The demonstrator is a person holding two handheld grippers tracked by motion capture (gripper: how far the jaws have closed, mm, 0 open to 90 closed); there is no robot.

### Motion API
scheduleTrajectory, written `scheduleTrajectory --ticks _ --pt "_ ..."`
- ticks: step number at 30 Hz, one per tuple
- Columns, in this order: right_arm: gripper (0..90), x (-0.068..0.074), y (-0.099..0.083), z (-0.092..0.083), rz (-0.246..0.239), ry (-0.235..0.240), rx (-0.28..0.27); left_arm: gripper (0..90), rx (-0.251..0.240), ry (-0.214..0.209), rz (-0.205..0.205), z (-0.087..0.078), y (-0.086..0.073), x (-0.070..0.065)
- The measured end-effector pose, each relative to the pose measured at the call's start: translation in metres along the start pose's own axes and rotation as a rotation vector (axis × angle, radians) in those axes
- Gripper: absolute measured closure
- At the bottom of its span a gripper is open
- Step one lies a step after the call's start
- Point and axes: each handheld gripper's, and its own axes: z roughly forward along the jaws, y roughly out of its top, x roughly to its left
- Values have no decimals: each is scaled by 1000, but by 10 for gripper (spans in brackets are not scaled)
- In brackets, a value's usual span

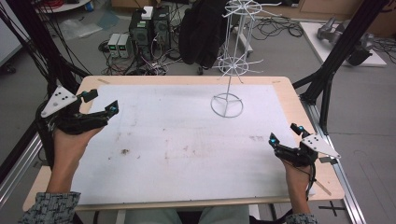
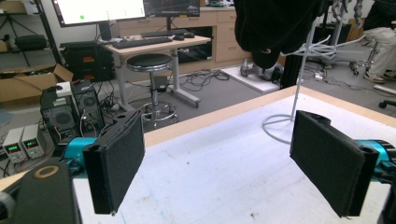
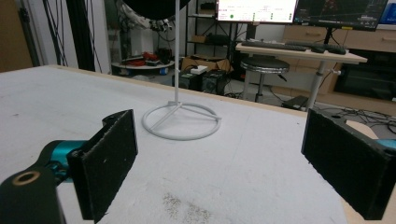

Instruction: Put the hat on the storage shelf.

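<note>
A white wire rack stand rises from a ring base at the back middle of the white mat; the base also shows in the left gripper view and the right gripper view. My left gripper sits at the table's left edge, open, with nothing between its black pads. Near the right front edge my right gripper is open too, and its pads hold nothing. Both stand well apart from the stand.
The white mat carries a few dark stains and covers a wooden table. Black frame posts stand at both sides. Behind the table are computers and cables on the floor, a black chair, a stool and desk.
</note>
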Motion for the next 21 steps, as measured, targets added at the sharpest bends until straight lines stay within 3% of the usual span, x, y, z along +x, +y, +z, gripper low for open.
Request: scheduleTrajectory --ticks 6,13,21 --pt "97 0 0 1 -1 -1 2 181 7 20 -30 0 -23 4" --pt "97 0 0 1 -1 0 2 181 26 38 -36 1 -46 4" --pt "97 1 0 1 -3 4 4 182 33 54 -52 1 -59 5"
